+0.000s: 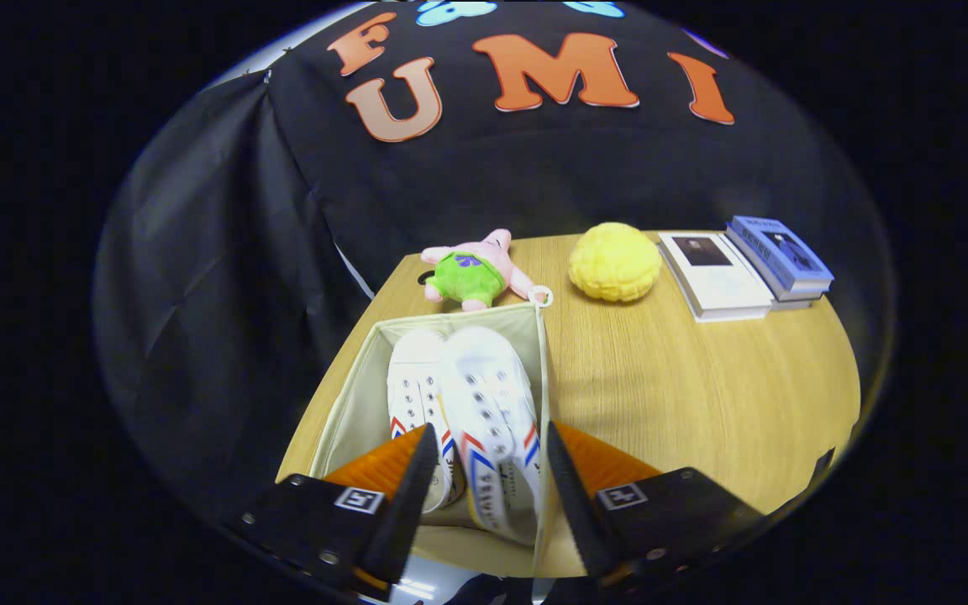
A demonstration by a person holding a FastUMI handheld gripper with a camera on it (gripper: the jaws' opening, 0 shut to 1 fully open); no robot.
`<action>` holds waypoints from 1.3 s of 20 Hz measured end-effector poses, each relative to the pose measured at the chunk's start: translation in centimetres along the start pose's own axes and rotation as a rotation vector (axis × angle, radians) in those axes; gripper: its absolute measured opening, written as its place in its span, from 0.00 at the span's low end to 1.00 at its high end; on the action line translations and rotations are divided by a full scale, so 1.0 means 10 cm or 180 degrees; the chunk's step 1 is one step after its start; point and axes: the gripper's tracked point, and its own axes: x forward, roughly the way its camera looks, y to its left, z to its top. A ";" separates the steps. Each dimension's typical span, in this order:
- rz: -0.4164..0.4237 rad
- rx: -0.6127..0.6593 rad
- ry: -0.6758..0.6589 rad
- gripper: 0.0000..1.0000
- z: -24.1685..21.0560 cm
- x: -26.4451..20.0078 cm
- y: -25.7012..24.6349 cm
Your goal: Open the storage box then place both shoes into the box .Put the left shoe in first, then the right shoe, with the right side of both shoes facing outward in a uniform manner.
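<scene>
hovered over the storage box, gripper spread wide and holding nothing. saw both shoes inside, right shoe between the fingers (long axis running straight ahead), left shoe touching it.

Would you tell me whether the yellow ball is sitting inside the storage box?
No, the yellow ball rests on the table beyond the storage box, which holds both shoes.

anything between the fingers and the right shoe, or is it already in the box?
Nothing visible. The gripper is open, fingers straddling the right shoe, which already sits in the box beside the left shoe.
</scene>
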 end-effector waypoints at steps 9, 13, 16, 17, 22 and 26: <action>0.0000 -0.0142 -0.0382 0.99 0.60 -0.16 -0.25; -0.0183 -0.0138 -0.0768 0.99 1.16 -0.40 -0.71; -0.0360 -0.0112 -0.1037 0.99 1.56 -0.70 -1.17; -0.0430 -0.0109 -0.1118 0.99 1.68 -0.80 -1.35; -0.0807 0.0003 -0.1548 0.98 2.16 -1.40 -2.23; -0.1147 -0.0033 -0.1813 0.98 2.31 -1.79 -2.81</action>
